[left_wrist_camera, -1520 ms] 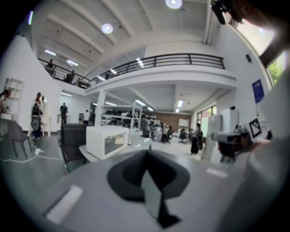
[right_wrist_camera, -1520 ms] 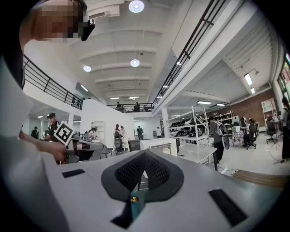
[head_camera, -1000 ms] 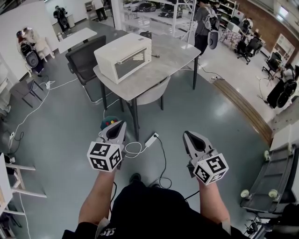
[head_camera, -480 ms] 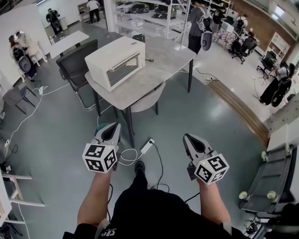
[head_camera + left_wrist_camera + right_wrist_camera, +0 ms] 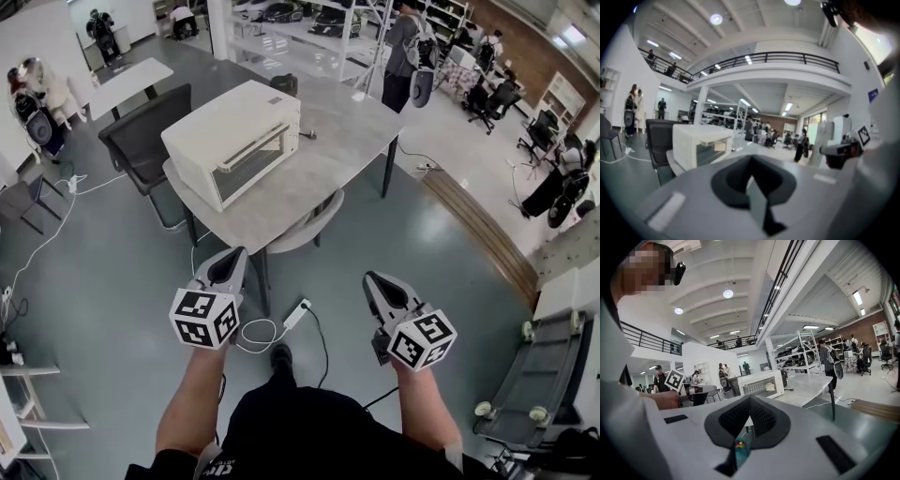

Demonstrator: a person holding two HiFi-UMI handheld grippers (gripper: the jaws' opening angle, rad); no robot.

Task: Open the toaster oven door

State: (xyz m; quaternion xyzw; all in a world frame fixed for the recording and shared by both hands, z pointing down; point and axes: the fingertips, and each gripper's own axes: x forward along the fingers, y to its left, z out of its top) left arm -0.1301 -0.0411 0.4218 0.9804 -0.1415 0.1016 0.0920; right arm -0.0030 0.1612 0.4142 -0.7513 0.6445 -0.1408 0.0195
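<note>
Head view: left tool (image 5: 235, 255), right tool (image 5: 369, 278) closed, facing toaster oven (image 5: 232, 141).

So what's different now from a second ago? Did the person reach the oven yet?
Not yet. The person has walked closer: the toaster oven and its table look nearer and bigger in the head view. Nothing was grabbed or let go. The left tool and right tool stay shut and empty, held out in front. The oven door is closed as before.
</note>
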